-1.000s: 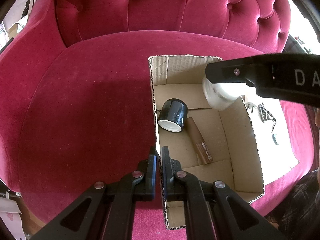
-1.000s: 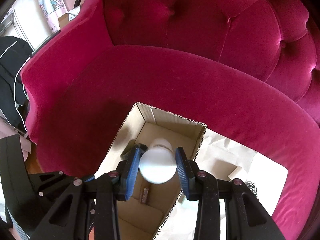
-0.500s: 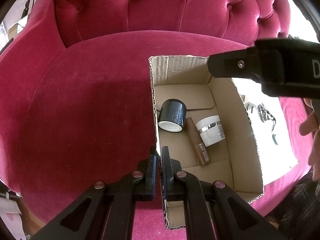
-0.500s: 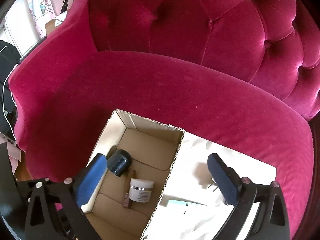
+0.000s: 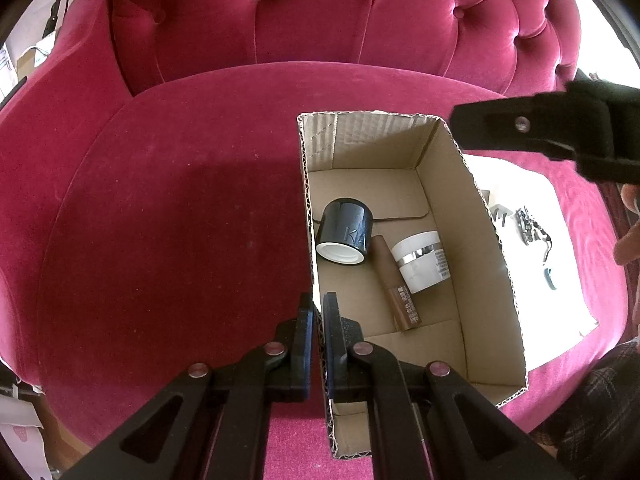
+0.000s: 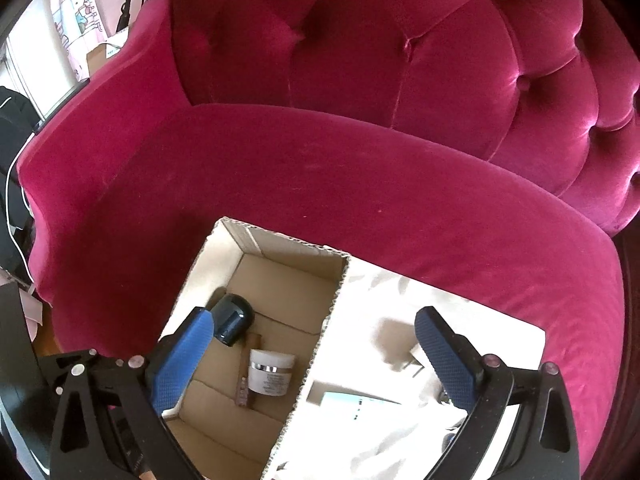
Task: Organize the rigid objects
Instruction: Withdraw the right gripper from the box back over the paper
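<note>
Left wrist view shows the left gripper [image 5: 317,312] pinching the cardboard box [image 5: 496,264] wall while the right gripper [image 6: 316,344] hangs wide, empty, above the white jar [image 5: 421,261] lying ahead inside; loosening could tip the box.

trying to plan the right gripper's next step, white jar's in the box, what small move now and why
Probably swing the right gripper right, toward the items on the white sheet. Its jaws are open and empty, the white jar lies in the cardboard box beside the brown tube, and the left gripper pinches the box wall.
</note>
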### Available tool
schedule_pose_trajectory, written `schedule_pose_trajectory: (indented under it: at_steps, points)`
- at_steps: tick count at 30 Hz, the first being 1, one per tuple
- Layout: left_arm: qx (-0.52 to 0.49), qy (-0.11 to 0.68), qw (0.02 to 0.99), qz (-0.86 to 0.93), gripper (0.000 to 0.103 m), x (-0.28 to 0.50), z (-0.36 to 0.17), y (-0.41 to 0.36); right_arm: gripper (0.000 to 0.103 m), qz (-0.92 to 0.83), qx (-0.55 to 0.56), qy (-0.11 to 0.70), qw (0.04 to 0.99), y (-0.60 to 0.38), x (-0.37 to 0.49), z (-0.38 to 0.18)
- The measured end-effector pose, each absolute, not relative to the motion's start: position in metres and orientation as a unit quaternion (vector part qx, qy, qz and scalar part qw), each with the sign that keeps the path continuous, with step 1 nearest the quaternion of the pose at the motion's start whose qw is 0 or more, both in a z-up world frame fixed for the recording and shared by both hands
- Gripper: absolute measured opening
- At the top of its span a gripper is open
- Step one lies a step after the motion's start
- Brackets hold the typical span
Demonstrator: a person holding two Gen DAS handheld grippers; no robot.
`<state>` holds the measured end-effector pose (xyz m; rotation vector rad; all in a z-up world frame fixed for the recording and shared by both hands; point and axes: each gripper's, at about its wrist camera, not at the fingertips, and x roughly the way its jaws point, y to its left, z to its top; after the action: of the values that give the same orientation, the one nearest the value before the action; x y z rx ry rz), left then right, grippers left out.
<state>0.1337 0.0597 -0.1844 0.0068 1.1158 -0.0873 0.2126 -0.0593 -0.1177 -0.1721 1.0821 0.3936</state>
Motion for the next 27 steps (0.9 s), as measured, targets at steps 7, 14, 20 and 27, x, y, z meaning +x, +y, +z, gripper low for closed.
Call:
schedule_pose_trajectory:
  at_steps: [7,14,20,27]
  points:
    - [0.003,0.529,0.847,-0.042,0.005,0.134,-0.184,0.060,0.103,0.168,-0.075,0.510,0.840,-0.082,0.212,-0.115]
    - [0.004,0.529,0.847,-0.042,0.005,0.134,-0.184,0.060,0.103,0.135,-0.054,0.508,0.849,-0.118,0.213,-0.108]
    - [0.004,0.529,0.847,-0.041,0.005,0.134,-0.184,0.061,0.103,0.106,-0.044,0.509,0.853,-0.149,0.211,-0.109]
    - [0.005,0.529,0.847,-0.041,0.005,0.134,-0.184,0.060,0.103,0.080,-0.039,0.519,0.850,-0.176,0.200,-0.119]
